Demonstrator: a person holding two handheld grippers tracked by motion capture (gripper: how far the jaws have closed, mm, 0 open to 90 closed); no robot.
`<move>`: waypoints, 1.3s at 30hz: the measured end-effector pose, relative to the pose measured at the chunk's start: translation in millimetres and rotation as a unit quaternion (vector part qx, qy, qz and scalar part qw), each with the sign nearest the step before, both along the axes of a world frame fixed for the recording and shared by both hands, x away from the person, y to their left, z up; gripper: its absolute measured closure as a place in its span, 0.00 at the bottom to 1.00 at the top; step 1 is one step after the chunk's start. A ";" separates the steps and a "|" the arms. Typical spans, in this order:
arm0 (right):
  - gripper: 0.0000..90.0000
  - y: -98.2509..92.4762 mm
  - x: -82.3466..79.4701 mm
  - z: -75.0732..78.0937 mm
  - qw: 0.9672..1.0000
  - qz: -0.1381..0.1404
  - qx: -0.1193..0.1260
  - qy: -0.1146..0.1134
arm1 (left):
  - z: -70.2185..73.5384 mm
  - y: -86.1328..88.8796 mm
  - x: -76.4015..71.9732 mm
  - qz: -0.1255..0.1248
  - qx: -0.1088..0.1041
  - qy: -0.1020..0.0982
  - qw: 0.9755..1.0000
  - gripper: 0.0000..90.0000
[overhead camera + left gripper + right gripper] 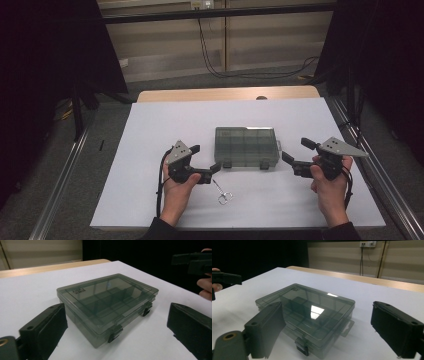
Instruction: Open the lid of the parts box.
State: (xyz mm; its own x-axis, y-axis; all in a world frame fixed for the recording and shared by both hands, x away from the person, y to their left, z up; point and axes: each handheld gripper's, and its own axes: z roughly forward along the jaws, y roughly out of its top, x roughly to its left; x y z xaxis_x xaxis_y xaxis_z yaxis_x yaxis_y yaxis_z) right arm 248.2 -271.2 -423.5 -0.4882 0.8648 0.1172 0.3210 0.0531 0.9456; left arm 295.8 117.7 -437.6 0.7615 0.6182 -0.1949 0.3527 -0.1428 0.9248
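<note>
Both grippers are closing in on the smoky grey translucent plastic compartment box (246,146), which sits lid down and latched in the middle of the white table cover (150,125), long side toward the person. The left gripper (205,161) hangs just off the box's near left corner, jaws wide apart with nothing between them; the right gripper (296,150) sits just off the right end, jaws likewise parted and empty. The step in hand looks like opening the box, so the two dark latches (115,332) on the front edge are the target. The sound way, I'd say, is to steady the box with one gripper against its short end while the other comes in low and level, hooks a jaw tip under a latch tab and flips it up, one latch at a time, since the light box may slide on the smooth cover. A small metal wire clip with ring handles (221,193) lies on the cover near the left hand (178,192); best kept clear of. Hard to read: the compartments look empty through the tinted lid, but reflections blur that, and the raised lettering on the lid is illegible.
</note>
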 end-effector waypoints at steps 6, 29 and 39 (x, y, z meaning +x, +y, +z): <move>0.70 0.3 6.4 -10.8 0.998 0.013 -0.018 0.051 | -4.3 -4.5 -4.5 0.020 0.031 0.005 0.999 0.44; 1.00 11.2 15.4 -43.0 0.984 0.018 -0.114 0.137 | -33.2 -4.1 8.5 0.018 0.087 0.073 0.993 1.00; 1.00 19.1 16.7 -42.5 0.985 0.022 -0.113 0.130 | -34.0 -5.3 8.3 0.010 0.076 0.074 0.994 1.00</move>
State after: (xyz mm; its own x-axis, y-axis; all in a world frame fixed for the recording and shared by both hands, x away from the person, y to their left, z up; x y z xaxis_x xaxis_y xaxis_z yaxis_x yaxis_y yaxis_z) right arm 264.9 -252.2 -465.9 -0.5046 0.8619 0.0506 0.5440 0.2719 0.7938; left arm 304.2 112.4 -471.5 0.7187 0.6636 -0.2077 0.4880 -0.2686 0.8305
